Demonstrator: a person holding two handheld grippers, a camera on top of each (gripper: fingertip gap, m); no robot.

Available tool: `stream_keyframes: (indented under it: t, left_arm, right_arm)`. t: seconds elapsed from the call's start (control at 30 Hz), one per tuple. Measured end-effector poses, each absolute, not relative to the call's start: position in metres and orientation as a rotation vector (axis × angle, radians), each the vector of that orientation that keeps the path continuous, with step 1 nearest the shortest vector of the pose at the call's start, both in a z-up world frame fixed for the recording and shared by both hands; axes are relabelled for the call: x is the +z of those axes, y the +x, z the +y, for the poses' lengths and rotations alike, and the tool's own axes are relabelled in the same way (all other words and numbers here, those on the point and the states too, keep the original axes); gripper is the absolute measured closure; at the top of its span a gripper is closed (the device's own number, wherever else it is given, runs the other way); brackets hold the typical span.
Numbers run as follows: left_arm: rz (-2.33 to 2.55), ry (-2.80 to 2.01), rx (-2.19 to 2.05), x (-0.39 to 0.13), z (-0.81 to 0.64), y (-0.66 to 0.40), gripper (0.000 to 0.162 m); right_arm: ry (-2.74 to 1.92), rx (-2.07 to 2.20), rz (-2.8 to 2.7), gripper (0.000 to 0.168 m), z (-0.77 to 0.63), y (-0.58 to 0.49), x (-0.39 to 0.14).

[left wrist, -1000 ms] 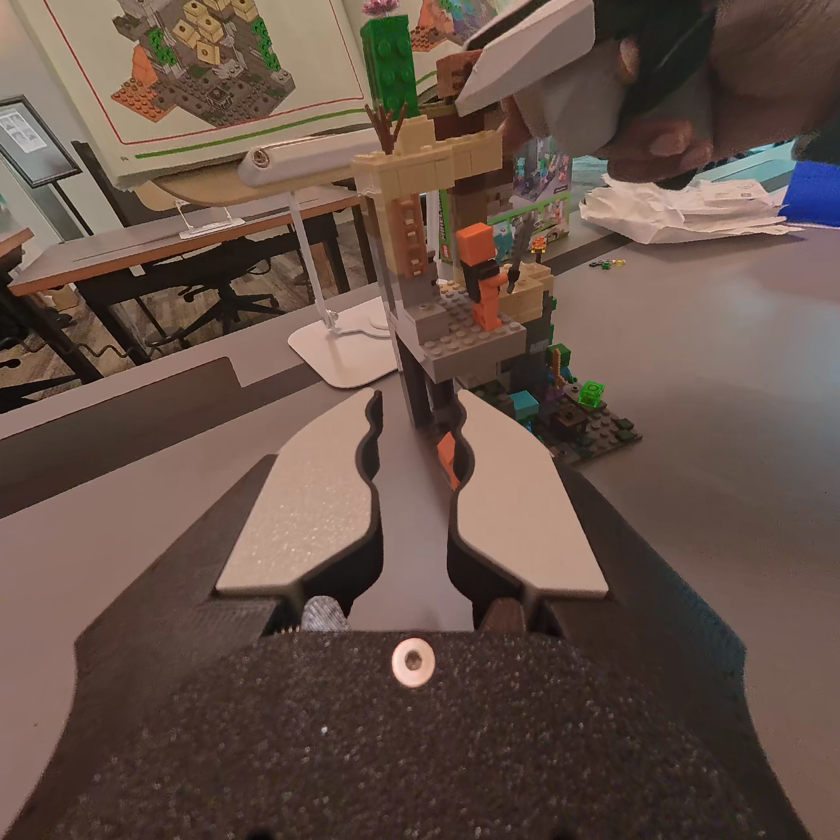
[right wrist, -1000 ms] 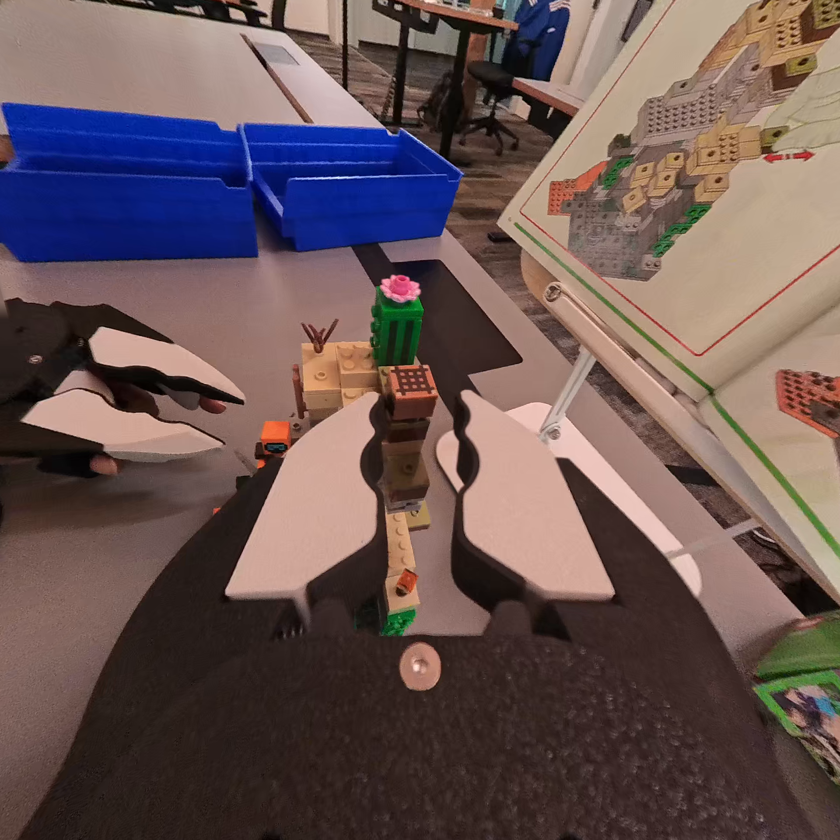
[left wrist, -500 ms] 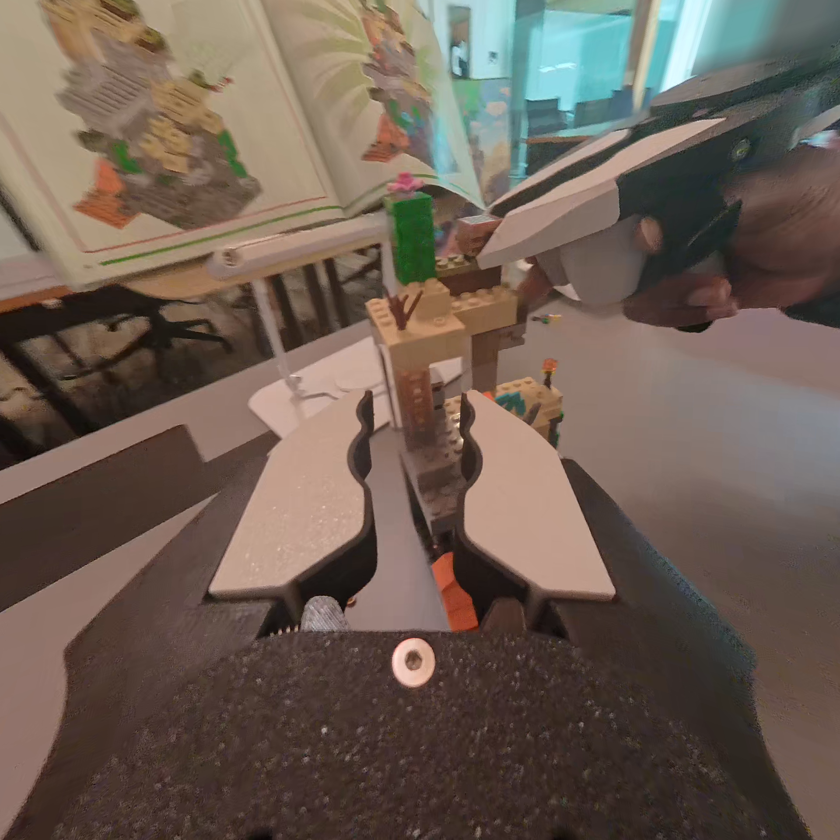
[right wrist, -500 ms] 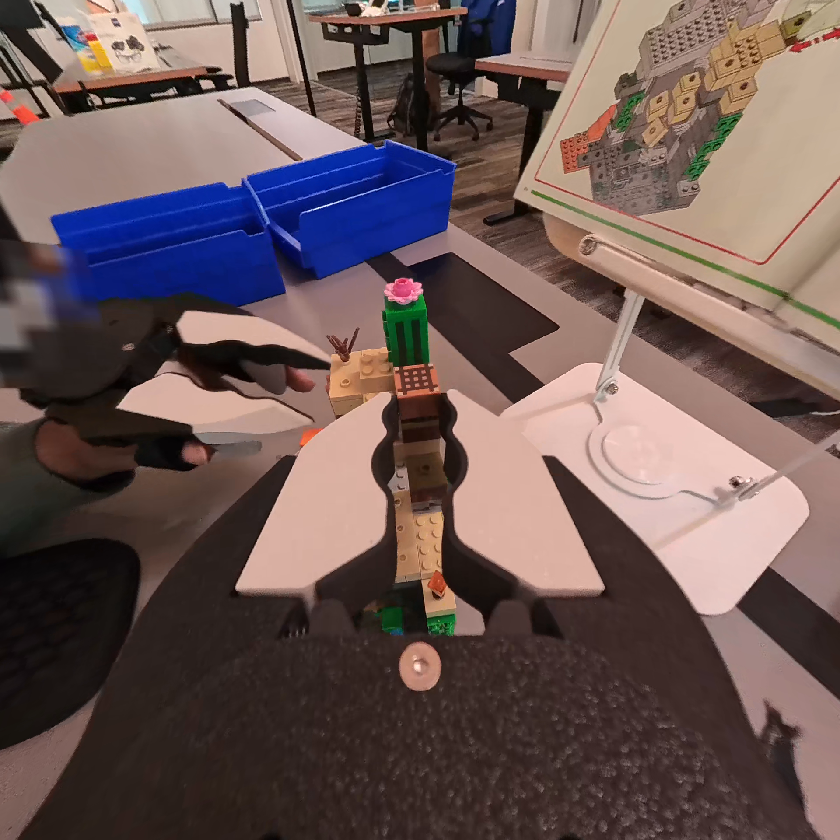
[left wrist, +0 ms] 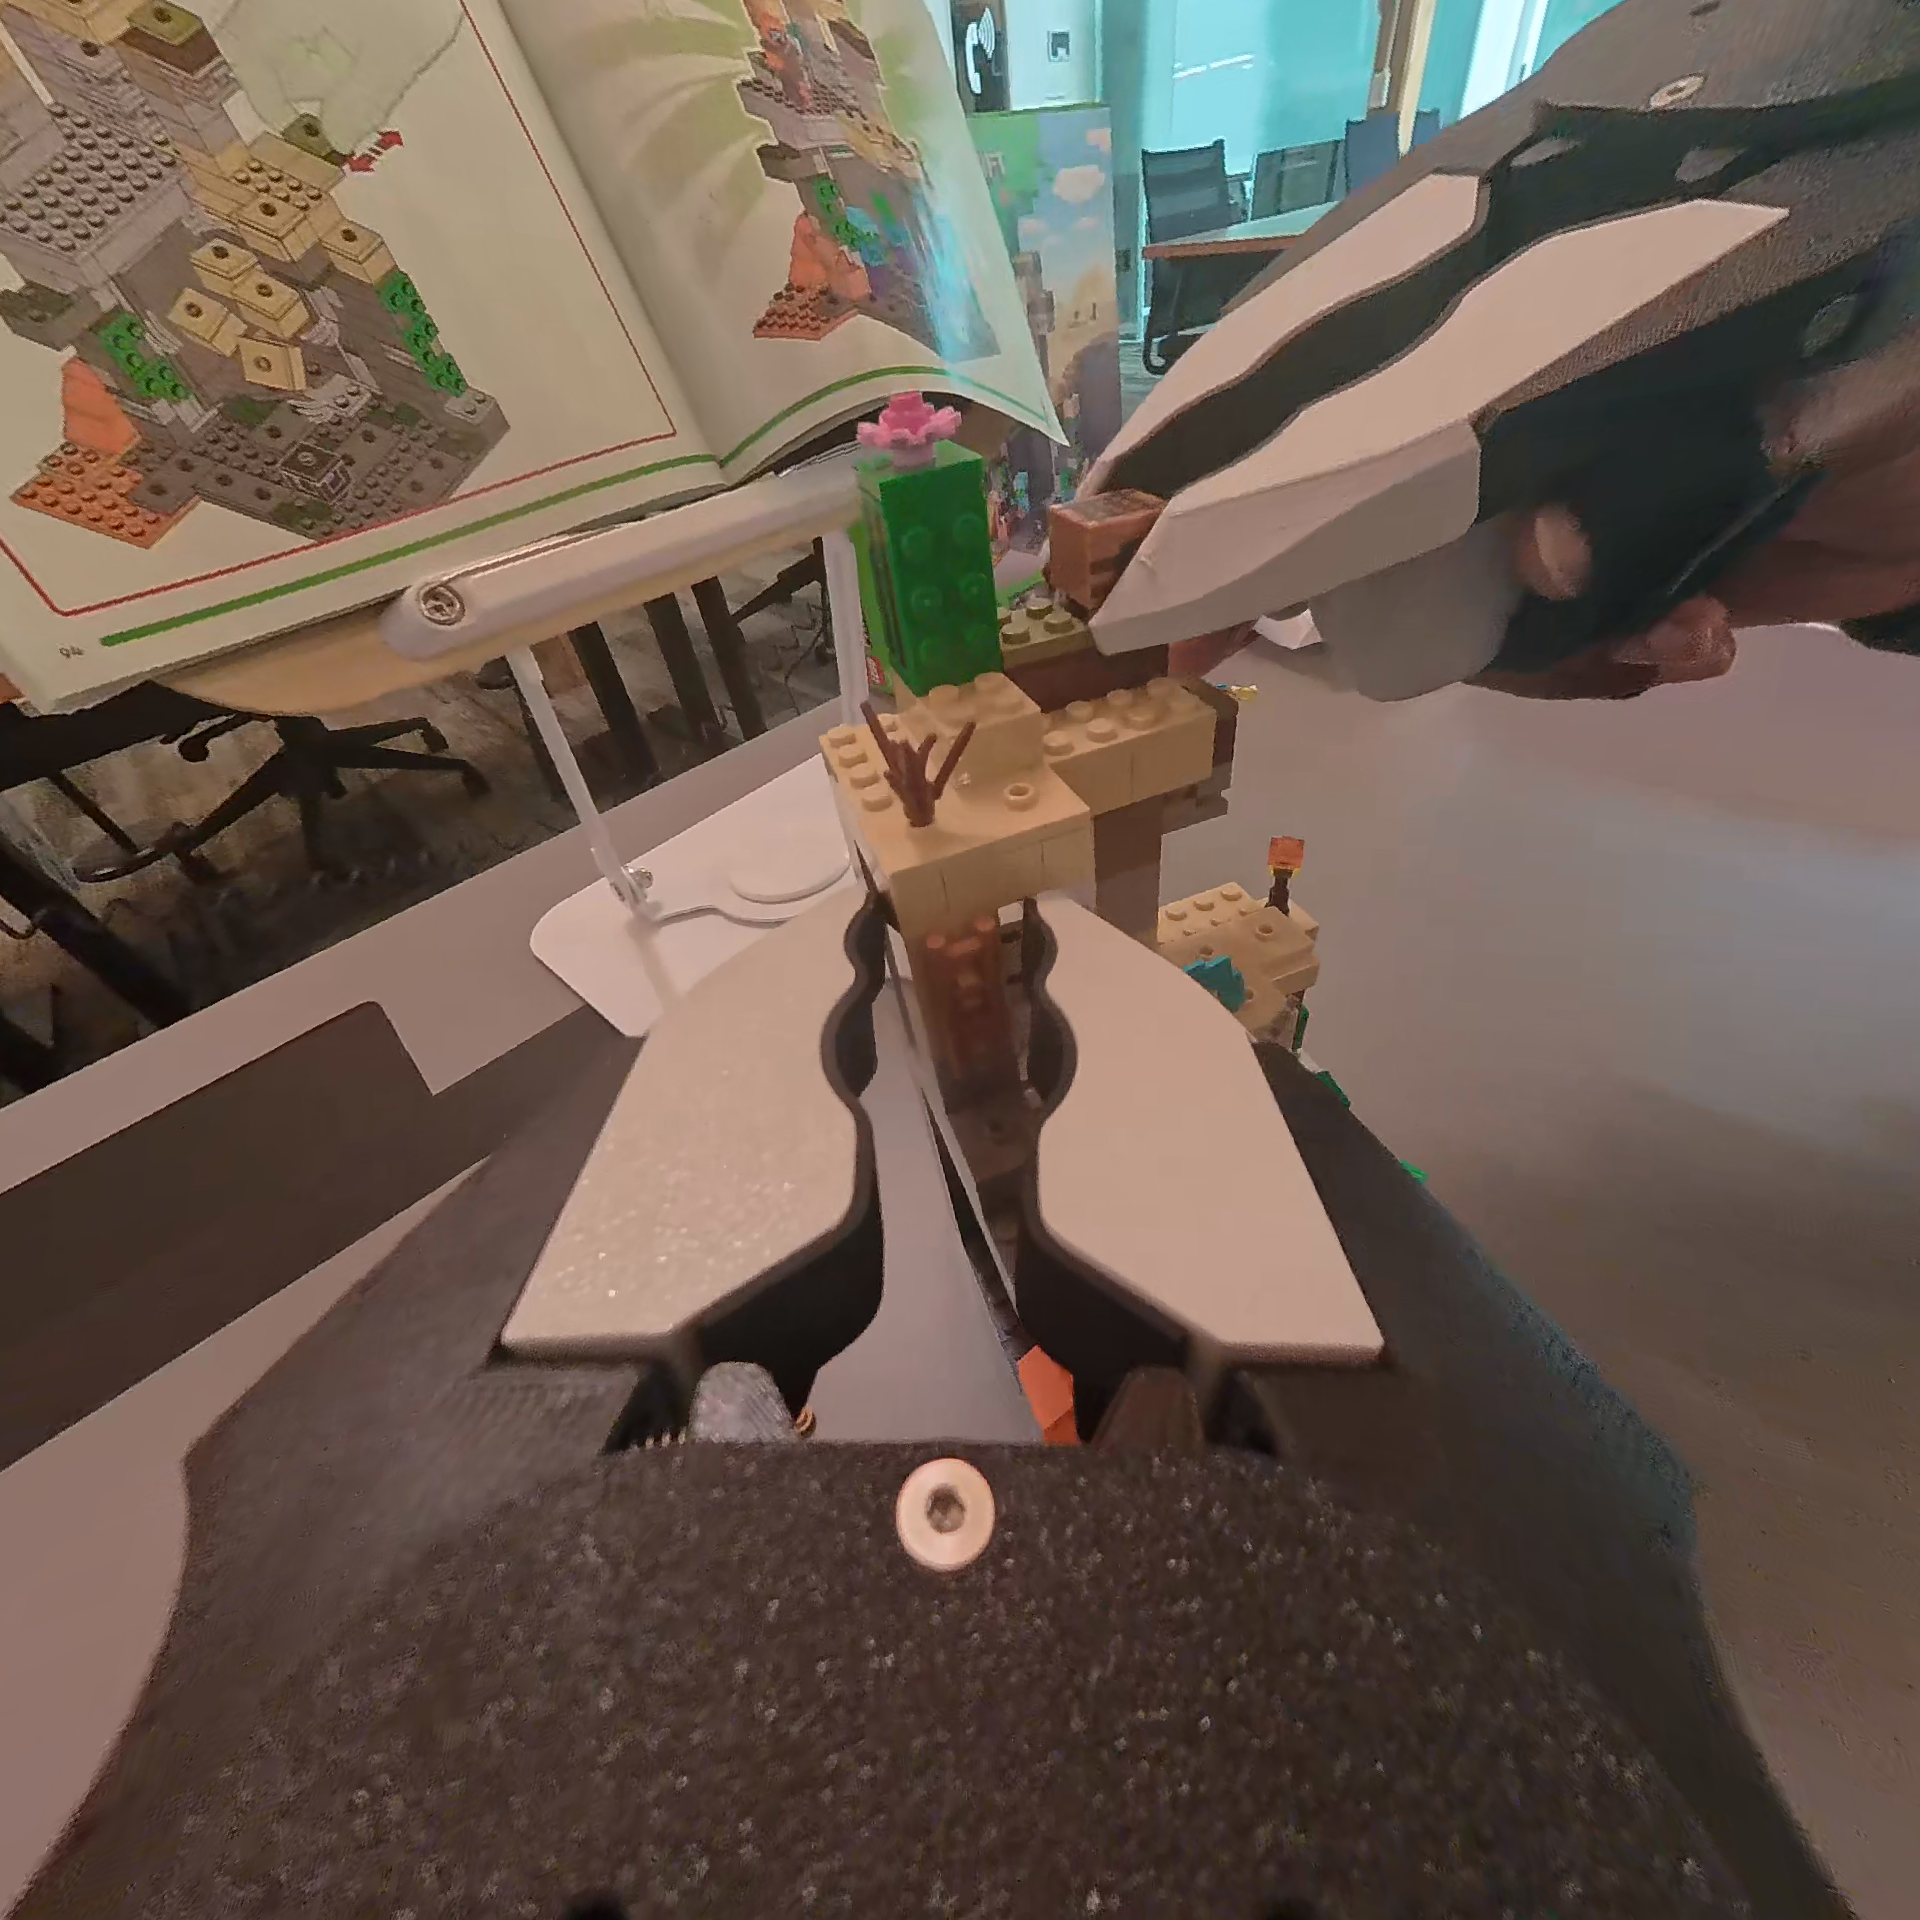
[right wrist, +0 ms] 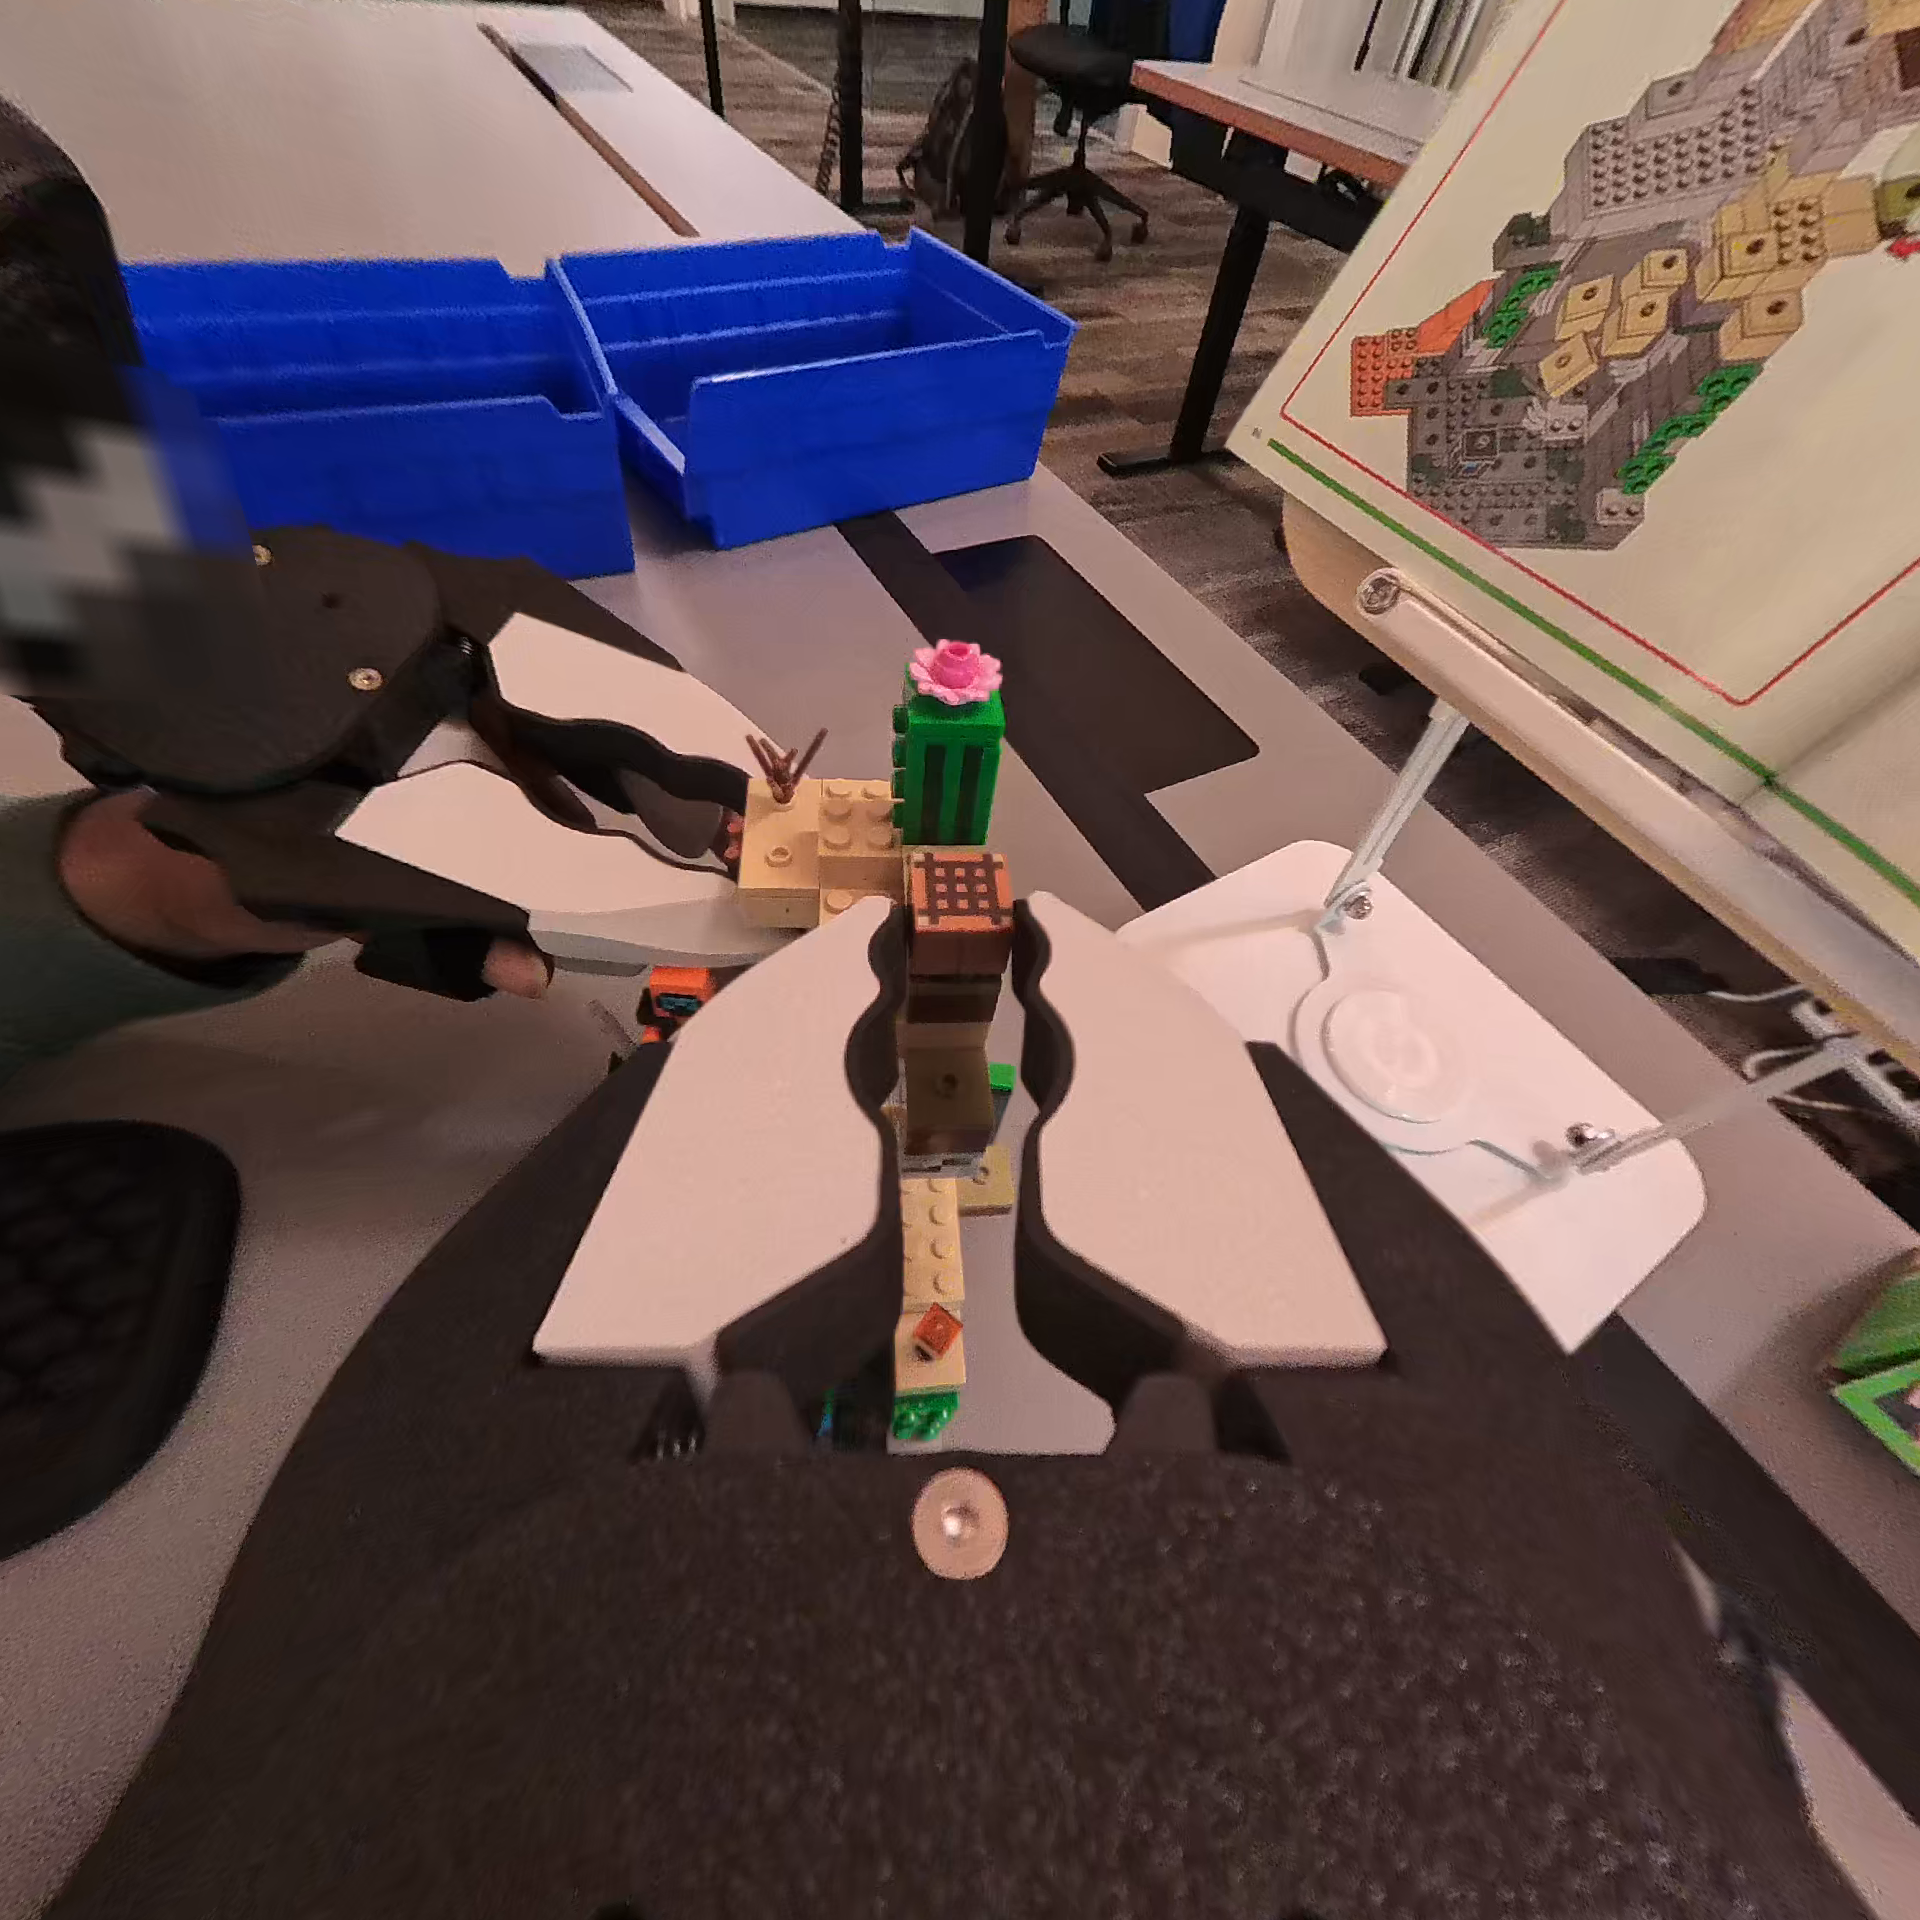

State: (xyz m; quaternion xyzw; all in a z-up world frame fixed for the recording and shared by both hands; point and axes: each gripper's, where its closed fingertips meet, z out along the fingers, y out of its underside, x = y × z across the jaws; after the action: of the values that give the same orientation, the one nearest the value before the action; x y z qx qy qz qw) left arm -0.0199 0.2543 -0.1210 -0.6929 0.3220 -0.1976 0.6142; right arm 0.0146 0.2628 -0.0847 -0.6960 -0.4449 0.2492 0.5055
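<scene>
As seen along the left wrist view, shows the left hand-held gripper (left wrist: 951,925) with fingers parted a little around the brown ladder column of a brick model (left wrist: 966,831) standing on the grey counter (left wrist: 1558,1039). Leaves a slim gap on the left side, so no firm grip visible. Sits just under the model's tan platform, which carries a brown twig piece (left wrist: 920,764) and, behind it, an upright green cactus (left wrist: 930,582) topped by a pink flower (left wrist: 906,424). Finds the right hand-held gripper (left wrist: 1117,566) at upper right, tips closed on a brown block (left wrist: 1096,525) at the model's top, just beside the cactus. Backs all this with an open instruction book (left wrist: 312,312) tilted on a stand with a white base (left wrist: 623,945). Seen along the right wrist view, gives the right hand-held gripper clamped on that brown block, with tan bricks lower down between the fingers. Places the left hand-held gripper at left, held in a hand (right wrist: 156,894), tips at the tan platform's edge. Tucks an orange-headed figure (right wrist: 675,992) below it. Sets two blue bins (right wrist: 831,416) side by side farther back, well apart from the model.
</scene>
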Motion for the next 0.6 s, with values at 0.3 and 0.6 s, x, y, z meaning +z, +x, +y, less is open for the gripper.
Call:
stream_keyframes:
  t: [0.3,0.6]
  left_arm:
    - [0.742,-1.598,-0.437,-0.122,0.255,-0.022,0.141]
    - [0.747,-1.601,-0.429,-0.122,0.255,-0.022,0.141]
  right_arm:
    - [-1.803,0.944,-0.948,0.151,0.261,0.014,-0.083]
    - [-1.753,1.123,-0.825,0.151,0.265,0.027,-0.063]
